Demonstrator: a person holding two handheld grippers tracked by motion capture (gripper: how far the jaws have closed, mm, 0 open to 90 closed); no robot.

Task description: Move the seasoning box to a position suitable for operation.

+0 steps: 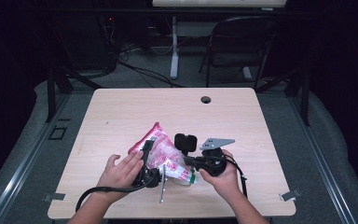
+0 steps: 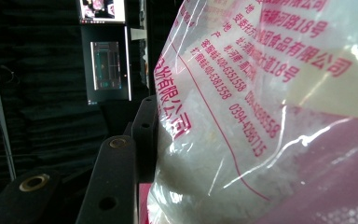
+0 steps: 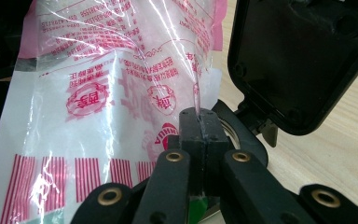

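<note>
Two grippers engaged on one plastic bag (image 1: 161, 151), pink-and-clear with red print, positioned at the near middle of the wooden table (image 1: 121, 112), raised off the surface between both hands.

Right gripper (image 3: 199, 122): jaws pressed fully together, pinching a thin fold of the bag's film at the edge. Held in the right hand (image 1: 221, 175), with the grey three-cornered plate (image 1: 216, 142) on top.

Left gripper (image 1: 145, 161): jaws partly spread, set against the bag's left side. Bulk of the bag lying against the inner jaw face in the left gripper view; firm pinch or mere contact cannot be told. Left hand (image 1: 119, 172) open-fingered over the gripper body.

Black rectangular block (image 1: 185, 142) standing just behind the bag, beside the right gripper.
</note>
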